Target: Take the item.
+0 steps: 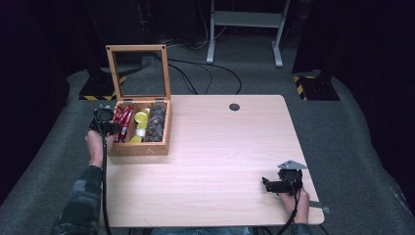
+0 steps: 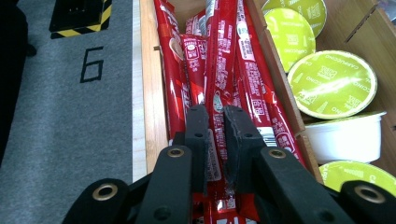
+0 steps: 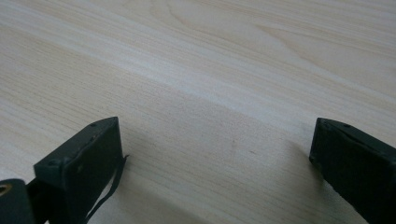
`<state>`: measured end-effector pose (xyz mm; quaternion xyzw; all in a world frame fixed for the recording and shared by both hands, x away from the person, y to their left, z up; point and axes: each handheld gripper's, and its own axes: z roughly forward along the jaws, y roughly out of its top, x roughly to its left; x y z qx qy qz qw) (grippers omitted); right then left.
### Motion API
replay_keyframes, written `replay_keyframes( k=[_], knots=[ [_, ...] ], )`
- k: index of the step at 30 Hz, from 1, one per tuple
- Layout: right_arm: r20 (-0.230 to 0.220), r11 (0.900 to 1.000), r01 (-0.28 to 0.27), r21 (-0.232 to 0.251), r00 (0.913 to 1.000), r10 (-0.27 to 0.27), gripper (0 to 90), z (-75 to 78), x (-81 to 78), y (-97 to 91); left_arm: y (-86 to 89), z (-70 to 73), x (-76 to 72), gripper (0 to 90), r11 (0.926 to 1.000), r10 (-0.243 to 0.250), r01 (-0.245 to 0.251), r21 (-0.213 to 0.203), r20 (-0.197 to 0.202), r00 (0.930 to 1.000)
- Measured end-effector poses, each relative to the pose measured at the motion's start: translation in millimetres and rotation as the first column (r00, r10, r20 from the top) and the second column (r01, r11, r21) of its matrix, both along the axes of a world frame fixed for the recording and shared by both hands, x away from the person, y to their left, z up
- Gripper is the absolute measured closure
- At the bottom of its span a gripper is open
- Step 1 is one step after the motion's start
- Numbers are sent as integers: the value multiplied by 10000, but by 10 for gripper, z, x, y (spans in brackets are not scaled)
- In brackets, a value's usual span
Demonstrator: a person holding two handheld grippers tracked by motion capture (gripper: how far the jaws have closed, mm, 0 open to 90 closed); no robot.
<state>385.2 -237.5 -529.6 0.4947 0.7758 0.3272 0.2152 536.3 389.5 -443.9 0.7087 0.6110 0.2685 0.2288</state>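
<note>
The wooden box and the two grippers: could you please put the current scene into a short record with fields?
box: wooden box near the table's left edge, glass lid raised
left compartment: red stick sachets
middle compartment: green-lidded capsules
right compartment: small dark items, too small to identify
left gripper: left gripper in the left compartment, jaws closed on one red sachet
right gripper: right gripper jaws wide apart, nothing between them, low over bare tabletop near the front right corner
</note>
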Motion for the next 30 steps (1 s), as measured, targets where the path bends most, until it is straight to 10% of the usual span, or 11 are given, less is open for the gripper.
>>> replay_keyframes(
  k=[30],
  knots=[
    [-26,9999,123,77,9999,-123,25,1,-9,7,29,253,-244,831,9948,-615,697,-748,1075,9923]
  ],
)
